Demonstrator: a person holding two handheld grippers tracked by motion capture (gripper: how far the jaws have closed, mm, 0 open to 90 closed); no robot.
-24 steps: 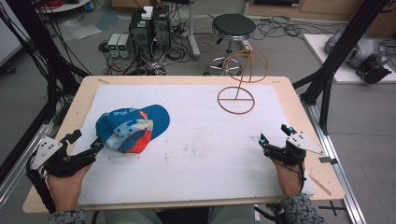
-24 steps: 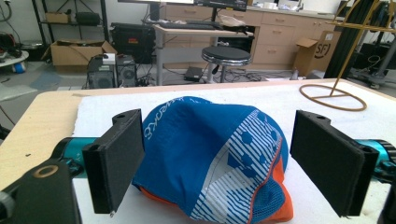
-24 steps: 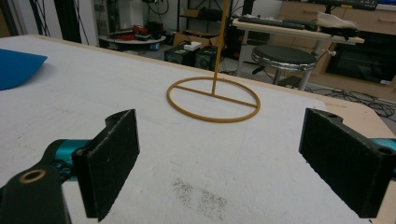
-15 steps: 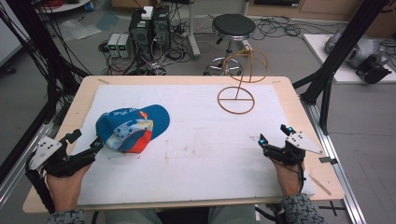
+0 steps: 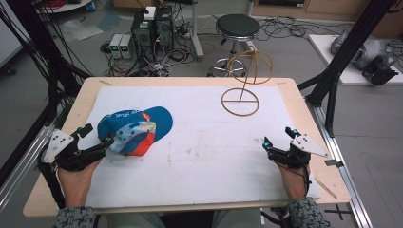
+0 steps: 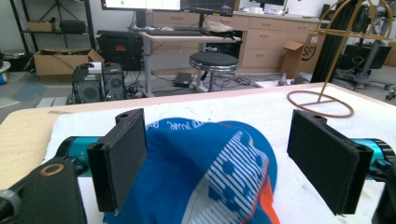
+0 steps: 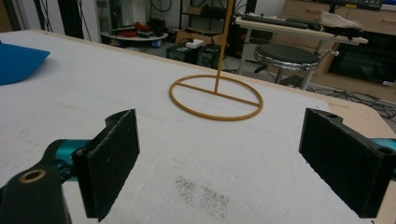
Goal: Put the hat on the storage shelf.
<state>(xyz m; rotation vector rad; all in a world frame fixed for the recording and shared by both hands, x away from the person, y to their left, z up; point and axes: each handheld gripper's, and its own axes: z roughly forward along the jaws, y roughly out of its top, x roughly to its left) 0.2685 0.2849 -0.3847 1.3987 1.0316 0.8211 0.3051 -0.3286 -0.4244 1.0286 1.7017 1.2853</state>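
A blue cap (image 5: pixel 135 129) with white stripes and an orange patch lies on the white mat (image 5: pixel 204 142) at the left. My left gripper (image 5: pixel 98 137) stands open at its near left edge; in the left gripper view the cap (image 6: pixel 210 172) sits between the two wide-apart pads (image 6: pixel 120 158), and whether the left one touches it I cannot tell. A gold wire stand (image 5: pixel 243 90) with a ring base rises at the far right of the mat. My right gripper (image 5: pixel 278 137) rests open on the mat near the right front, its pads (image 7: pixel 112 161) bare, facing the stand (image 7: pixel 215 97).
The wooden table (image 5: pixel 85 90) edges the mat on all sides. Beyond its far edge are a black stool (image 5: pixel 237 26), computer boxes (image 5: pixel 152 26) and cables on the floor. Black frame posts (image 5: pixel 342 61) stand at both sides.
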